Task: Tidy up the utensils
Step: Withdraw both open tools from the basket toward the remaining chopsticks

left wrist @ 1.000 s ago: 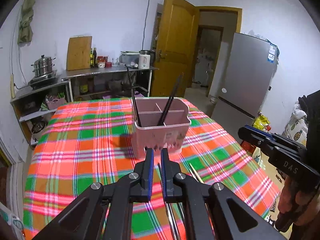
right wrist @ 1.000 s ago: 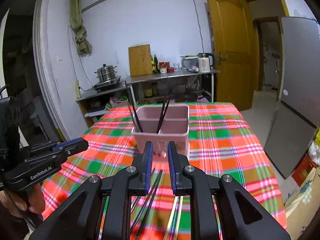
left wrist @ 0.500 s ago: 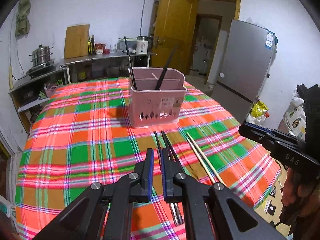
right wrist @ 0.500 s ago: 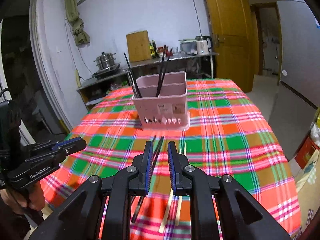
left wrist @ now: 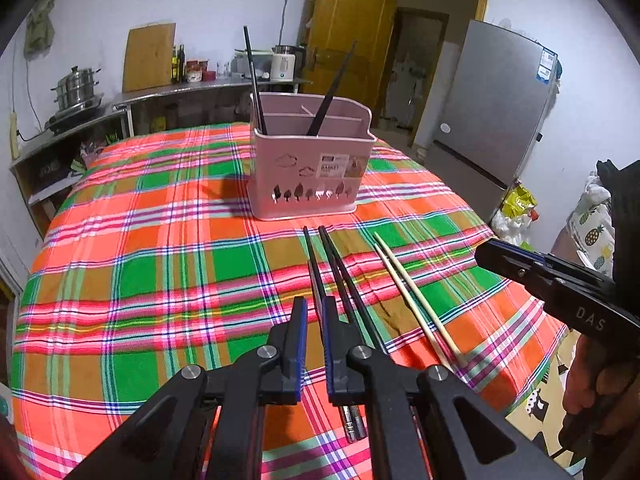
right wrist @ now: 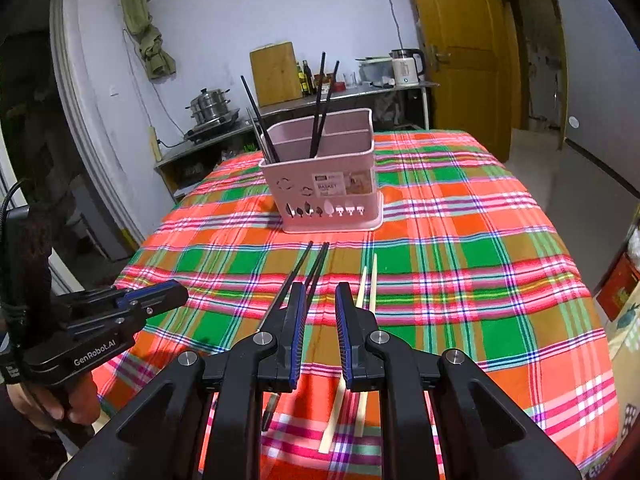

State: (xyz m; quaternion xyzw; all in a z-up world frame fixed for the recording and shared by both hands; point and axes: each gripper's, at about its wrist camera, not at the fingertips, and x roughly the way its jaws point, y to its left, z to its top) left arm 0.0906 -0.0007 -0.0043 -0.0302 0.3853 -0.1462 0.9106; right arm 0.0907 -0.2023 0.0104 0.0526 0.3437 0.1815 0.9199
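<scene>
Our left gripper (left wrist: 313, 312) is pinched together and empty; our right gripper (right wrist: 320, 300) stands slightly apart, also empty. Thin black chopsticks (left wrist: 340, 276) and pale wooden chopsticks (left wrist: 416, 300) lie loose on the plaid-clothed counter (left wrist: 160, 264) before the pink plastic utensil basket (left wrist: 310, 168) — we risk nudging them aside or snagging the cloth.

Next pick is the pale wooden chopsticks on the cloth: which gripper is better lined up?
Right. The right gripper hangs over the wooden chopsticks, nothing between its pads. The left gripper sits over the black chopsticks instead, with the wooden pair off to its right.
</scene>
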